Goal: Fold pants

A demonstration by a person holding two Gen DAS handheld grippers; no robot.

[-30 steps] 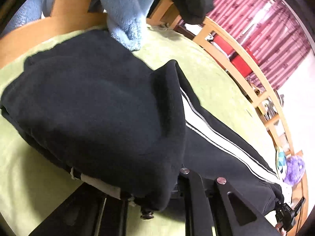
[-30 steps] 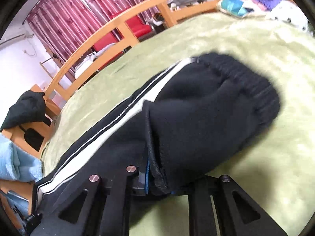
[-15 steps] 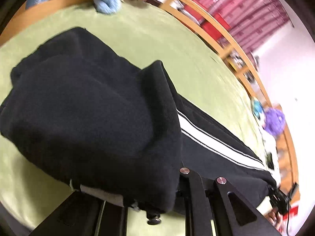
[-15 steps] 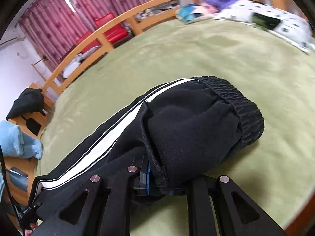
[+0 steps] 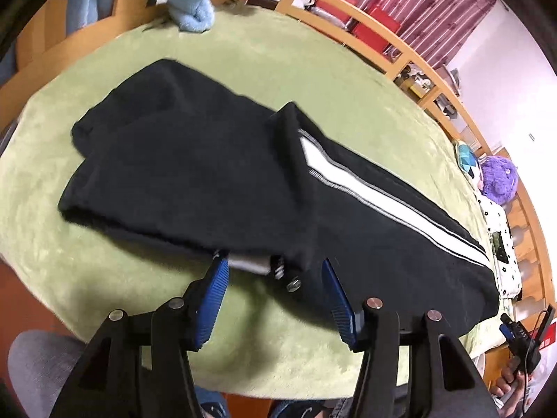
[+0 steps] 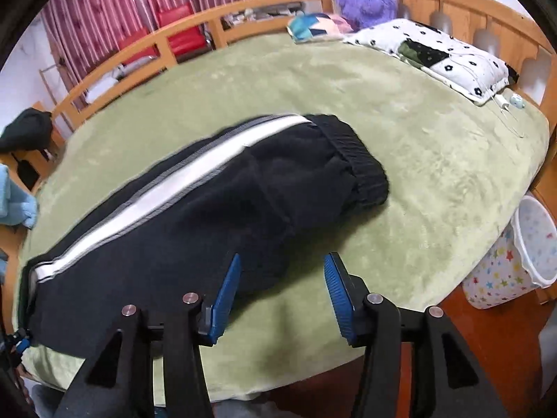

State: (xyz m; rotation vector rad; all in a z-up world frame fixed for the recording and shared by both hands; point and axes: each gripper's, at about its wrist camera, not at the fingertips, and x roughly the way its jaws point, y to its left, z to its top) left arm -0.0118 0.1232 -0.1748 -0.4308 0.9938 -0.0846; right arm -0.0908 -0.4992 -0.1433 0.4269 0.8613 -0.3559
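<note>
Black pants [image 5: 216,181] with a white side stripe [image 5: 383,202] lie folded on the green bed cover [image 5: 285,69]. In the right wrist view the pants [image 6: 195,216] show the stripe [image 6: 167,191] and the ribbed waistband [image 6: 358,160]. My left gripper [image 5: 273,271] is open, its blue pads either side of the pants' near edge, holding nothing. My right gripper [image 6: 282,268] is open just at the near edge of the pants, holding nothing.
A wooden bed rail [image 6: 146,48] rings the bed. A spotted pillow [image 6: 428,55], a purple plush toy [image 6: 365,0] and a coloured cushion [image 6: 313,26] lie at the head. A star-patterned bin [image 6: 515,261] stands on the floor at right. Blue cloth [image 5: 191,0] hangs at the far end.
Both grippers have opened and let go of the pants, which now lie flat on the bed. Both have pulled back toward the near edge.
</note>
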